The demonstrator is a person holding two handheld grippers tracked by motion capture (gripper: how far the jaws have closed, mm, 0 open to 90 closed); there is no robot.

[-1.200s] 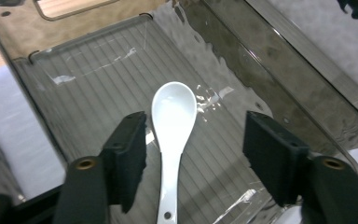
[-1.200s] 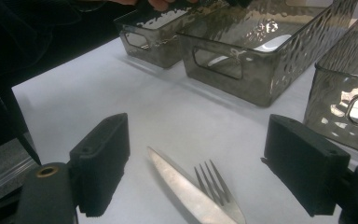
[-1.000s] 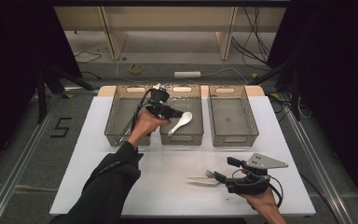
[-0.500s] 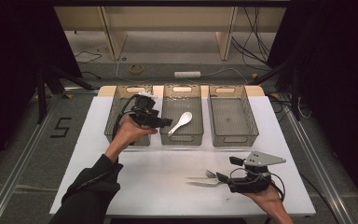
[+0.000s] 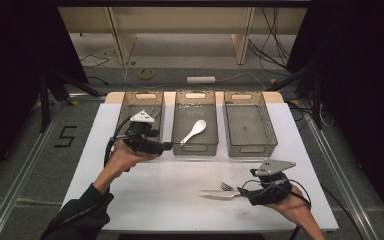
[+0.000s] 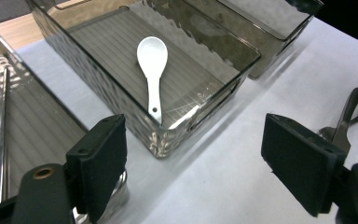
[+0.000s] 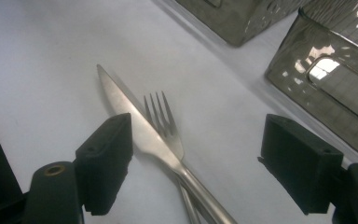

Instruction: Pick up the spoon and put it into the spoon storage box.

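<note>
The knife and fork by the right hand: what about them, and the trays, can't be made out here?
- Knife and fork handles: cut off by the bottom edge of the right gripper view; in the high view the right gripper hides them.
- Left tray contents: the left gripper covers part of it in the high view; the left gripper view shows one thin metal rod, its ends cut off.
- Right tray: too dim to tell.

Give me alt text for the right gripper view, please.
A knife lies across a fork on the white table, between the open jaws of the right gripper, which touch neither. Two clear grey bins stand at the top right.
</note>
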